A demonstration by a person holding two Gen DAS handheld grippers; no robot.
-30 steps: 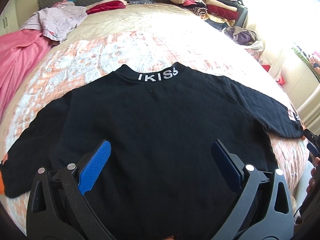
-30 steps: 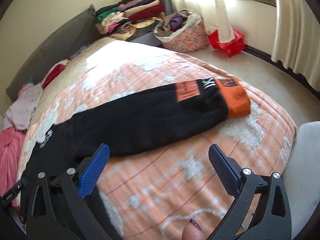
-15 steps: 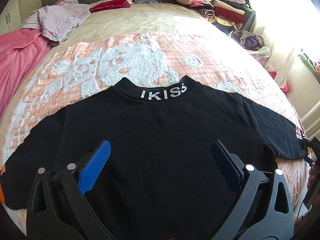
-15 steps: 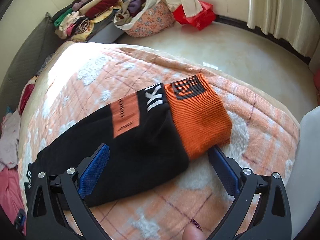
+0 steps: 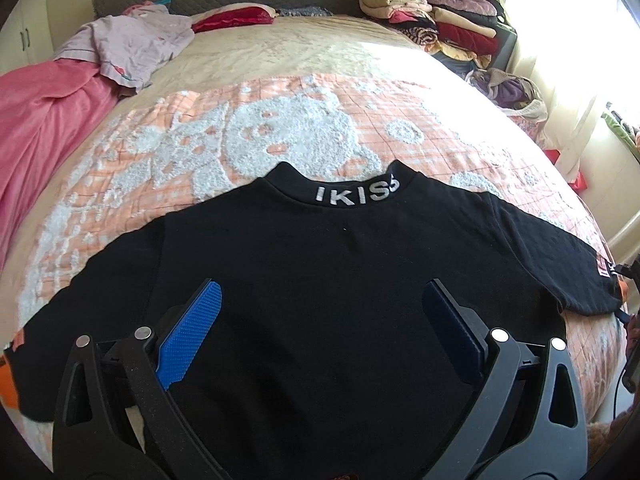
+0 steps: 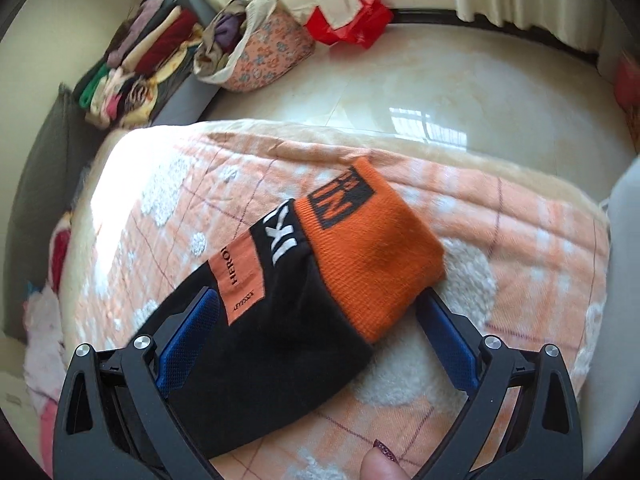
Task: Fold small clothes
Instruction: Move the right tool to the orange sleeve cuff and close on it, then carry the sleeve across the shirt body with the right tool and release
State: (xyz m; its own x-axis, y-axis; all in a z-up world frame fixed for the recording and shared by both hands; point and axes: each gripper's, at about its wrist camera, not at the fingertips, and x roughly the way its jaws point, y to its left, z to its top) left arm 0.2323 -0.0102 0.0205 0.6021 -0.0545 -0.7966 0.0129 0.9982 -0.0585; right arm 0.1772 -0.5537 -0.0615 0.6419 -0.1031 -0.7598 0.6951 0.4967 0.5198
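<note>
A small black sweatshirt point(image 5: 320, 280) lies flat, back up, on the orange and white blanket point(image 5: 280, 128), collar lettering away from me. My left gripper point(image 5: 320, 320) is open above its lower middle, touching nothing. In the right wrist view its right sleeve point(image 6: 260, 340) with an orange cuff point(image 6: 372, 252) lies near the bed corner. My right gripper point(image 6: 318, 328) is open, its jaws standing on either side of the sleeve just behind the cuff.
A pink cloth point(image 5: 44, 120) and a lilac garment point(image 5: 128, 48) lie at the bed's far left. Stacks of folded clothes point(image 5: 432, 20) and a floral basket point(image 6: 260, 52) stand beyond the bed. The bed edge and tiled floor point(image 6: 400, 100) are right of the sleeve.
My right gripper has closed in on the sleeve end, and now straddles it behind the cuff. My left gripper has drawn back and tilted up, so the sweatshirt sits lower in view.
</note>
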